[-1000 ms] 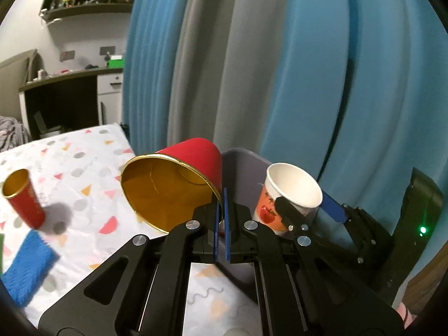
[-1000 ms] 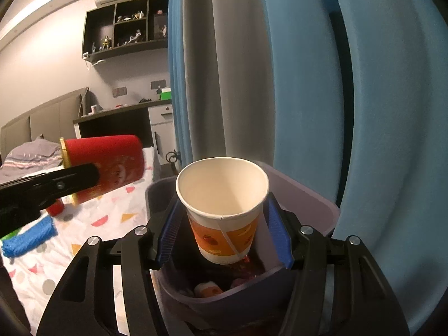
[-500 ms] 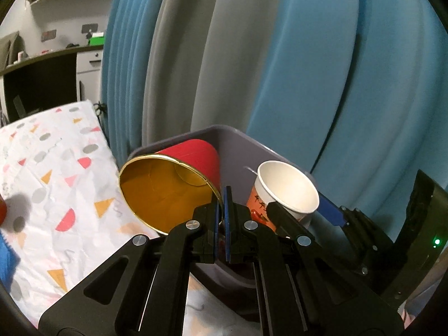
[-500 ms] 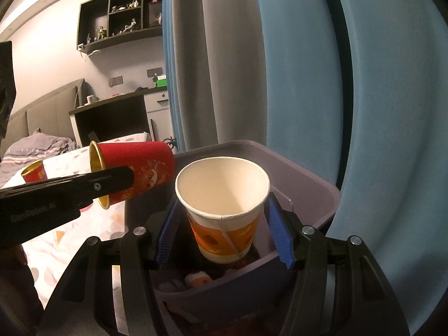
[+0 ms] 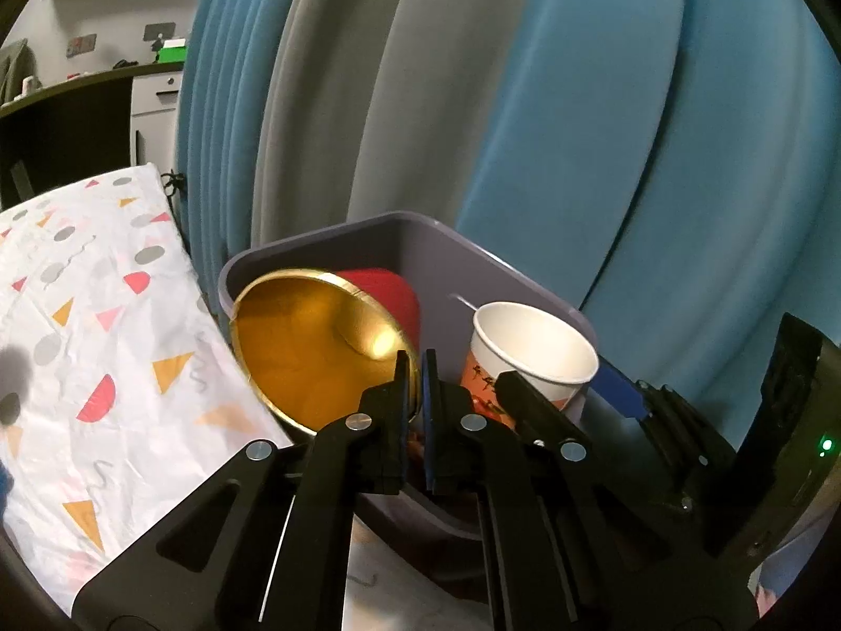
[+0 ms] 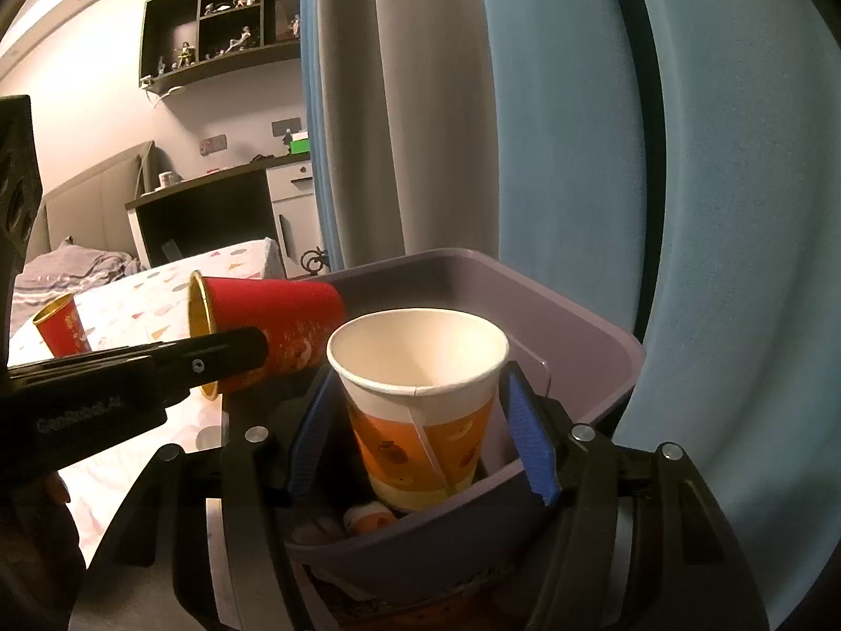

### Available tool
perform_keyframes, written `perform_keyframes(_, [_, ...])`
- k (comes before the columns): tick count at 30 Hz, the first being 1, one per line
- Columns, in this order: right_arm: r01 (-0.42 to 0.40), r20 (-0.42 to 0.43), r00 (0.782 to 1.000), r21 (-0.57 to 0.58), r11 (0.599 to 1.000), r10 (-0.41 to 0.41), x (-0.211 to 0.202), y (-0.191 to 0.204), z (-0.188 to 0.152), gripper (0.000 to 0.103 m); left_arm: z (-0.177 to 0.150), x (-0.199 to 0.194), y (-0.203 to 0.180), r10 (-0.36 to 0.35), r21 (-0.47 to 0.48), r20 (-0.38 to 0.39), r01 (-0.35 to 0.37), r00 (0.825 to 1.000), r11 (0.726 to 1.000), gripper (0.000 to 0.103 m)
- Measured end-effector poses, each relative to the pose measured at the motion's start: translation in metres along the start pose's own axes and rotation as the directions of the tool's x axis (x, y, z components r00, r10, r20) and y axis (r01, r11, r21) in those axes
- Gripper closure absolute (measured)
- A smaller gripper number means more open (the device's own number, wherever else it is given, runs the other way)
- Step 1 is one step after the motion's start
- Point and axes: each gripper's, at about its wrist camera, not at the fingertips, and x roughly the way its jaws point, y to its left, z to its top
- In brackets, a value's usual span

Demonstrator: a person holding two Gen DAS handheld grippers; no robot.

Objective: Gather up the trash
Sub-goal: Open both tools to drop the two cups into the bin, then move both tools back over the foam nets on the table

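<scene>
Left gripper [image 5: 415, 368] pinches the red cup [image 5: 326, 347] by its rim; right gripper [image 6: 420, 431] clasps the white paper cup [image 6: 420, 394], both poised above the purple bin [image 6: 578, 326] for dropping.

We pinch the rim of the red cup [image 5: 336, 347] with our left gripper [image 5: 415, 389], holding it tipped over the grey bin [image 5: 436, 247], beside our right gripper [image 5: 562, 399] clasping the white paper cup [image 5: 531, 352]
</scene>
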Motion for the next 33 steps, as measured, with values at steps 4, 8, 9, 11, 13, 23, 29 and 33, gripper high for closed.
perform_keyframes(4, [0.004, 0.005, 1.0, 0.002, 1.0, -0.004, -0.004, 0.0, 0.001, 0.035, -0.003, -0.005, 0.003, 0.027, -0.009, 0.002, -0.027, 1.0, 1.0, 0.075])
perform_keyframes(8, [0.01, 0.015, 1.0, 0.012, 1.0, -0.01, -0.013, 0.0, 0.002, 0.032, -0.005, -0.02, 0.011, 0.063, -0.049, 0.032, -0.062, 0.998, 0.997, 0.047])
perform_keyframes(9, [0.011, 0.019, 1.0, 0.014, 1.0, -0.011, -0.016, -0.001, 0.003, 0.03, -0.006, -0.026, 0.014, 0.076, -0.06, 0.041, -0.073, 0.996, 0.996, 0.039])
perform_keyframes(11, [0.007, 0.03, 1.0, 0.024, 1.0, -0.007, -0.025, -0.002, 0.004, 0.028, -0.008, -0.038, 0.018, 0.106, -0.078, 0.063, -0.101, 0.992, 0.992, 0.027])
perform_keyframes(13, [0.0, 0.043, 0.999, 0.037, 0.999, -0.002, -0.035, -0.002, 0.004, 0.023, -0.014, -0.055, 0.022, 0.15, -0.1, 0.092, -0.14, 0.984, 0.985, 0.02])
perform_keyframes(23, [-0.047, 0.103, 0.994, 0.031, 0.998, 0.043, -0.091, 0.031, 0.0, 0.011, -0.058, -0.138, 0.045, 0.342, -0.185, 0.139, -0.315, 0.93, 0.931, 0.011])
perform_keyframes(29, [-0.127, 0.107, 0.986, 0.001, 0.992, 0.126, -0.11, 0.069, 0.001, 0.007, -0.083, -0.196, 0.07, 0.45, -0.228, 0.153, -0.412, 0.88, 0.882, 0.011])
perform_keyframes(33, [-0.195, 0.086, 0.977, -0.032, 0.98, 0.197, -0.115, 0.106, -0.002, 0.007, -0.101, -0.236, 0.093, 0.538, -0.271, 0.145, -0.49, 0.831, 0.829, 0.011])
